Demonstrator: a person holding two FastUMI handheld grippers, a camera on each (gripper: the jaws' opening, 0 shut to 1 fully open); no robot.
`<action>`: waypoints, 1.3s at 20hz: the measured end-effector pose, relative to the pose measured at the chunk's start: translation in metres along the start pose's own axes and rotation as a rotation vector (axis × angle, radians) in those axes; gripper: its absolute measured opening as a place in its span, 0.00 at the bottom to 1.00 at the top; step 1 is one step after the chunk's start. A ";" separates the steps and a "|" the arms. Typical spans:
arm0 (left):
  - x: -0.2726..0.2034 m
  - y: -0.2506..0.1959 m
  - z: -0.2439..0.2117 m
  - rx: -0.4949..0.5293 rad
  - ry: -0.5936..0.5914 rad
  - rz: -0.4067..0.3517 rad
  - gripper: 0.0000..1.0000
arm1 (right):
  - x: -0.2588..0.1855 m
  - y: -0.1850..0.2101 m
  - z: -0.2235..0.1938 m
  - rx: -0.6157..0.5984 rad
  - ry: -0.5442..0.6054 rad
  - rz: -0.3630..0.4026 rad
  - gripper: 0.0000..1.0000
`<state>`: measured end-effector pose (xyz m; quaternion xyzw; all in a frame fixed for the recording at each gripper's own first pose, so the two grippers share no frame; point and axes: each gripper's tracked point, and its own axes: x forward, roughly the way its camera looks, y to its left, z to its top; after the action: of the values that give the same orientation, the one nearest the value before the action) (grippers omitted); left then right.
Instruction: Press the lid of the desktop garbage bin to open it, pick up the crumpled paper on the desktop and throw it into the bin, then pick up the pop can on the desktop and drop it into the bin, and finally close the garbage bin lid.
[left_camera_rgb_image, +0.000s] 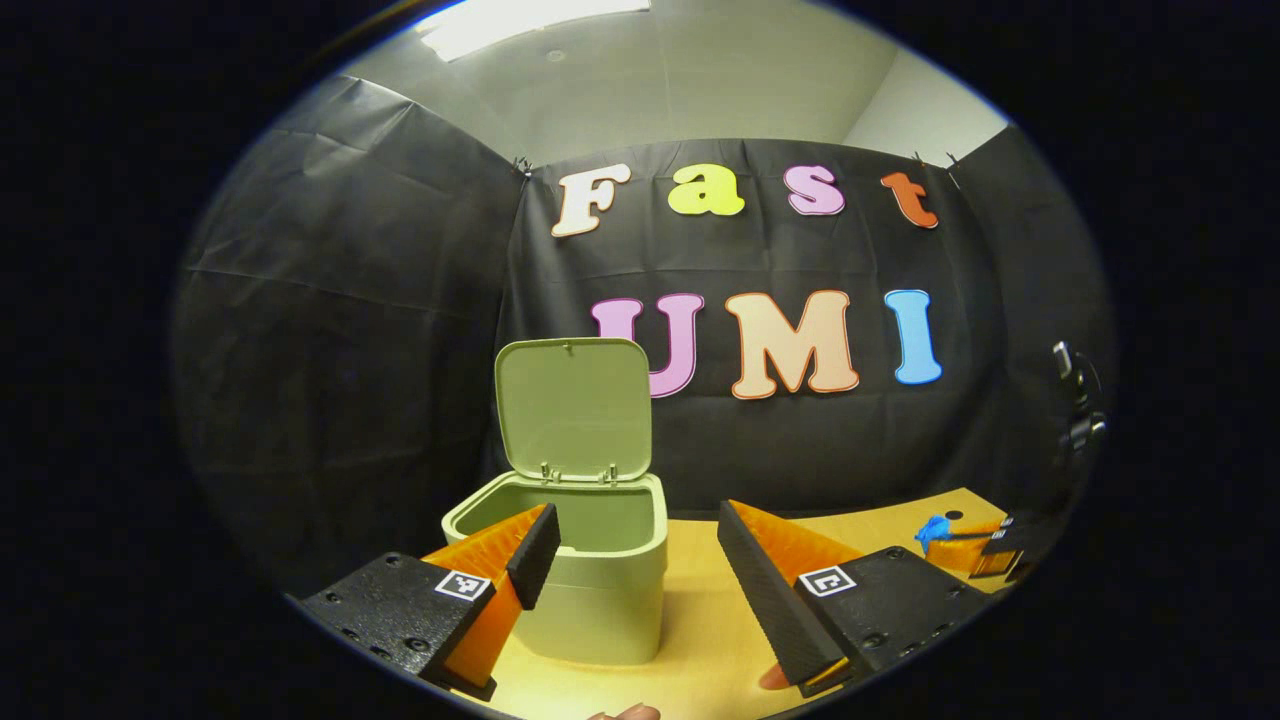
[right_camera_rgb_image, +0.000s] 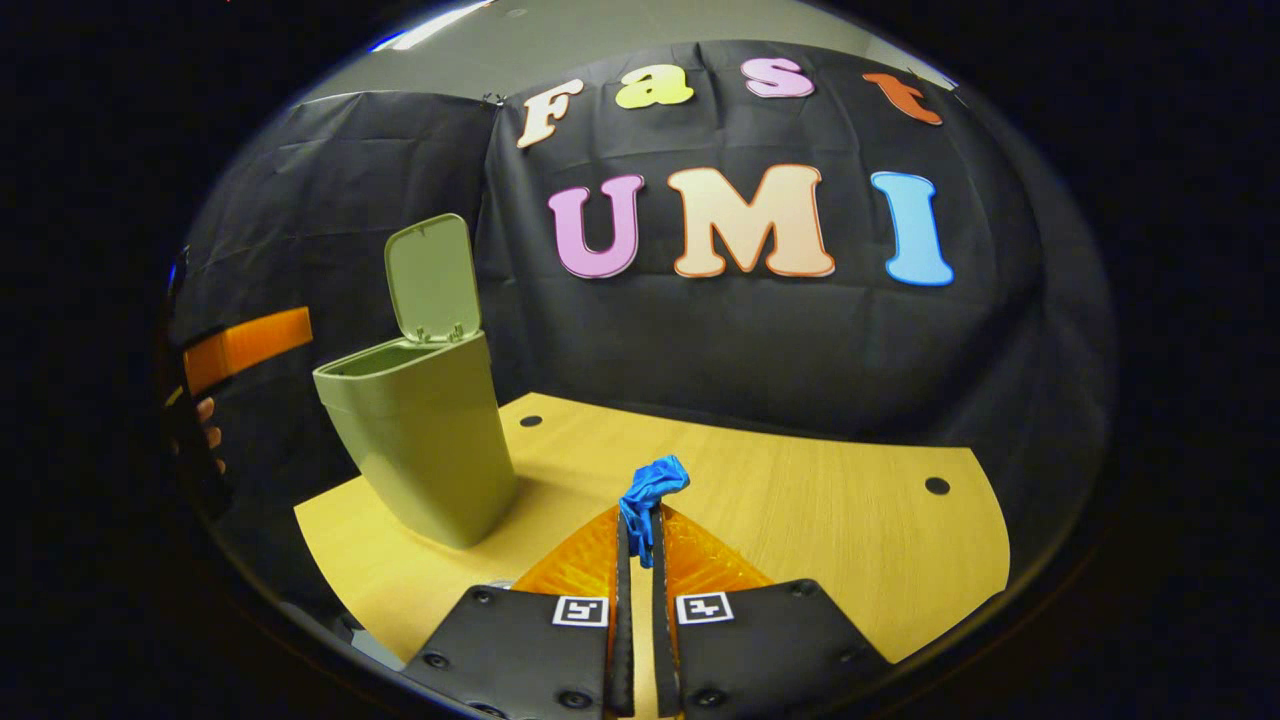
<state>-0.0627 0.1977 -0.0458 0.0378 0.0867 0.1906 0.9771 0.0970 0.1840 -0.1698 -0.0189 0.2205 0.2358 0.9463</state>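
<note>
While the green bin (left_camera_rgb_image: 590, 580) is stood at the left of the wooden desktop (right_camera_rgb_image: 800, 500) with its lid (left_camera_rgb_image: 573, 408) raised upright, the left gripper (left_camera_rgb_image: 640, 560) is held spread and empty just near it. Farther right, blue crumpled paper (right_camera_rgb_image: 650, 495) is pinched between the closed fingers of the right gripper (right_camera_rgb_image: 640, 545).
</note>
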 end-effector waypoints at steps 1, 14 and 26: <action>0.002 0.006 -0.001 -0.005 0.001 -0.004 0.95 | 0.004 0.012 0.013 -0.002 -0.020 0.011 0.10; 0.002 0.105 -0.032 0.029 0.042 0.019 0.96 | 0.080 0.187 0.104 -0.073 -0.156 0.185 0.10; -0.007 0.124 -0.055 0.022 0.086 0.005 0.96 | 0.116 0.274 0.109 -0.149 -0.161 0.305 1.00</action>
<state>-0.1248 0.3119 -0.0855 0.0404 0.1304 0.1936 0.9715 0.1089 0.4935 -0.1021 -0.0365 0.1261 0.3931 0.9101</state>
